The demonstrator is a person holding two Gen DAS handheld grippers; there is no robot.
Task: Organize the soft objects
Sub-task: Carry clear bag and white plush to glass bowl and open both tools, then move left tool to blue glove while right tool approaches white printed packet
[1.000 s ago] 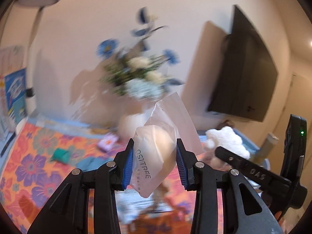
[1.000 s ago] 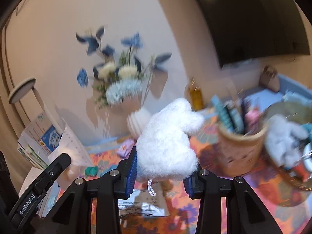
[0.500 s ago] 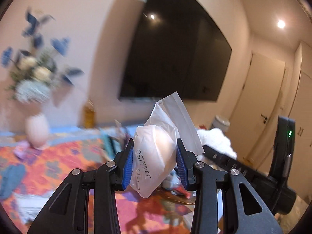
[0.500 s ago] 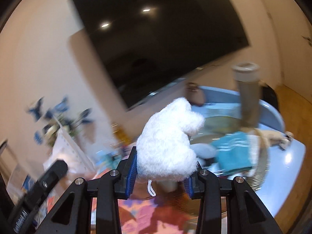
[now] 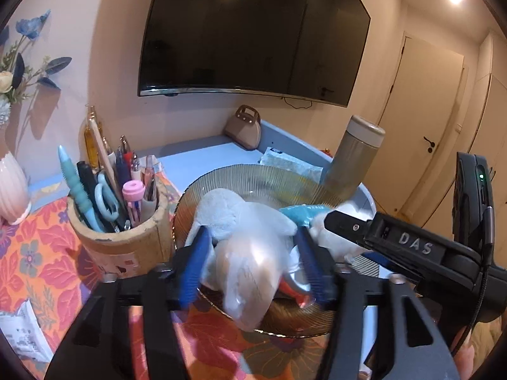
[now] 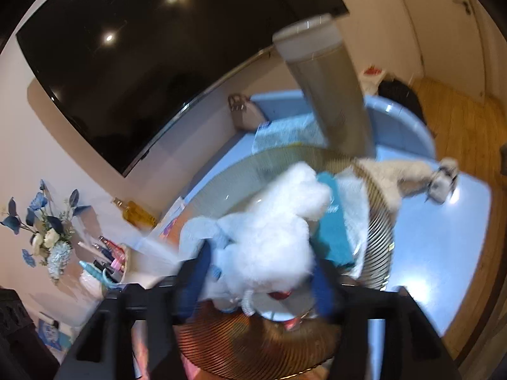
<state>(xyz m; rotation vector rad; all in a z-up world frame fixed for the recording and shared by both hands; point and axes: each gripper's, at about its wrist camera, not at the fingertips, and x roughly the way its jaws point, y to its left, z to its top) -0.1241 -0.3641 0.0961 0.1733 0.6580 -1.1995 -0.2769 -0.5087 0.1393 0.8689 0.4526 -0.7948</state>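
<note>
My left gripper (image 5: 252, 253) hangs over a ribbed amber glass bowl (image 5: 253, 177). Its jaws are opening, and a clear plastic bag with something soft inside (image 5: 250, 278) sits blurred between the blue pads (image 5: 193, 269) with a gap on each side. My right gripper (image 6: 259, 272) is over the same bowl (image 6: 380, 221). Its jaws are opening too, and a white fluffy plush (image 6: 272, 237) lies loose between them. In the bowl lie a pale plush (image 5: 221, 209) and a teal cloth (image 6: 332, 228). The right gripper's black body (image 5: 396, 243) shows at the right of the left wrist view.
A round pen holder (image 5: 126, 231) full of pens and scissors stands just left of the bowl. A tall grey flask (image 5: 355, 161) stands behind it. A beige plush (image 6: 405, 174) hangs over the bowl's right rim. A small handbag (image 5: 244, 126) and a pink vase (image 5: 11, 186) stand by the wall.
Both grippers swung right from the flower vase to the bowl and sank. Their jaws have spread, so the bag and the white plush are no longer pinched.
</note>
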